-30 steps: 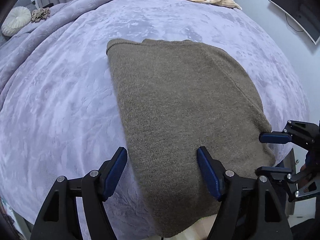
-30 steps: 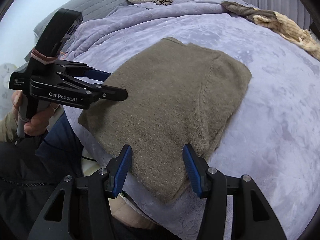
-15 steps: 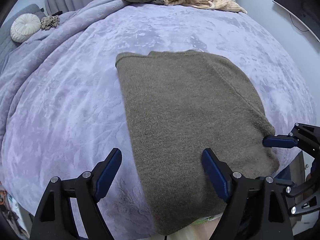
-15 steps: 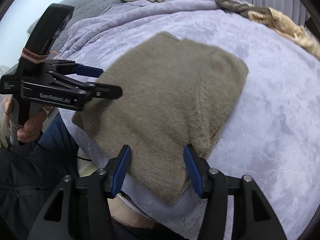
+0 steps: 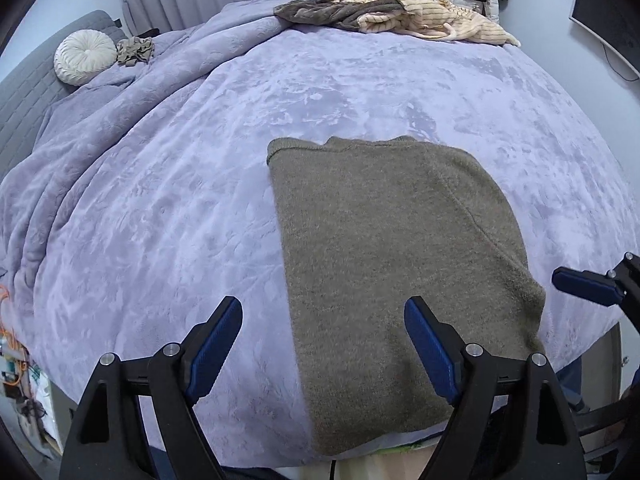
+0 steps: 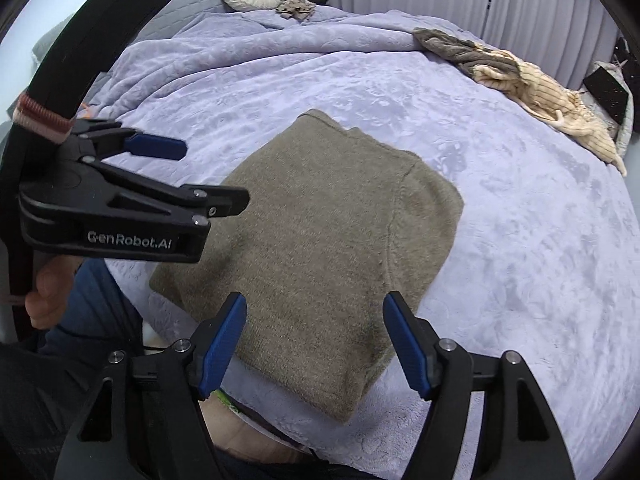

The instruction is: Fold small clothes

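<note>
Sweater (image 5: 392, 264): a folded olive-brown knit lying flat on the lilac blanket (image 5: 168, 208), at the near edge of the bed; its near hem hangs slightly over that edge.
Risk, slipping: the overhanging hem could probably slide off the bed if either tool catches it in passing, since the plush blanket gives little hold.
Risk, unfolding: a finger dragged across the loose knit would likely lift the top layer and spoil the fold; the far right corner looks rounded and least settled.
Left gripper (image 5: 324, 340): jaws wide apart and empty; seen from its own camera the sweater's left edge lies between the blue pads, which do not press on the cloth.
Right gripper (image 6: 314, 340): jaws opening, nothing clamped; the sweater's near right corner shows between the pads, which stand clear of it.
Unfolded pile (image 5: 392, 14): grey and striped cream garments at the far side, well apart from the sweater.
Round cushion (image 5: 85, 57): far left, by the headboard.
</note>
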The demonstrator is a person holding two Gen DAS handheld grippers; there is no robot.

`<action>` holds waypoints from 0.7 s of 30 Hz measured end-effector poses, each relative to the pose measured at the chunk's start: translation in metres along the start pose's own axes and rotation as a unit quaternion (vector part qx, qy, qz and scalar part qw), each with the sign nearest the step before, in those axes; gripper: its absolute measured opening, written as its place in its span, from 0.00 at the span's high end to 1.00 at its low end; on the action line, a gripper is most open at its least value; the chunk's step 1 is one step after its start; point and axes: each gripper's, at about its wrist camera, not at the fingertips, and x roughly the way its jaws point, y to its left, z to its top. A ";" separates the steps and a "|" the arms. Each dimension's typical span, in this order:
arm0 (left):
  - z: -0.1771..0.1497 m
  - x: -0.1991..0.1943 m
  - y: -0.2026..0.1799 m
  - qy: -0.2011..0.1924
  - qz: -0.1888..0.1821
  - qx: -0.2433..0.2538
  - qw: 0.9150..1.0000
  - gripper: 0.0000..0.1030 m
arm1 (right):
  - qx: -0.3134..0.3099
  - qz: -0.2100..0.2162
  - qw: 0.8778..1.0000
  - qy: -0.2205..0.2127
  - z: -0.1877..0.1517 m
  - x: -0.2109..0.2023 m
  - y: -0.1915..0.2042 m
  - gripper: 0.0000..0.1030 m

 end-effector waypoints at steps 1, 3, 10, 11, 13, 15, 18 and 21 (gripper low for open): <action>-0.001 -0.001 0.000 -0.001 0.002 -0.003 1.000 0.18 | 0.009 -0.005 1.000 0.003 0.001 0.000 -0.001 0.27; -0.003 0.001 -0.001 0.007 0.017 -0.008 1.000 0.18 | 0.024 -0.014 1.000 0.012 0.003 0.001 -0.005 0.27; -0.006 0.007 0.005 0.028 0.018 -0.030 0.999 0.18 | 0.049 -0.041 0.998 0.026 0.004 0.000 -0.005 0.26; -0.005 0.007 0.005 0.027 0.017 -0.029 0.999 0.18 | 0.051 -0.043 0.997 0.026 0.005 -0.001 -0.005 0.26; -0.005 0.006 0.004 0.023 0.015 -0.028 0.999 0.18 | 0.052 -0.045 0.997 0.027 0.005 -0.001 -0.004 0.25; -0.004 0.004 0.003 0.019 0.016 -0.025 0.999 0.18 | 0.054 -0.047 0.997 0.029 0.006 0.000 -0.003 0.25; -0.001 0.004 0.002 0.018 0.019 -0.027 0.999 0.18 | 0.065 -0.050 0.996 0.035 0.008 0.004 -0.006 0.25; 0.002 0.006 0.003 0.021 0.015 -0.030 0.999 0.18 | 0.074 -0.052 0.995 0.041 0.011 0.007 -0.010 0.25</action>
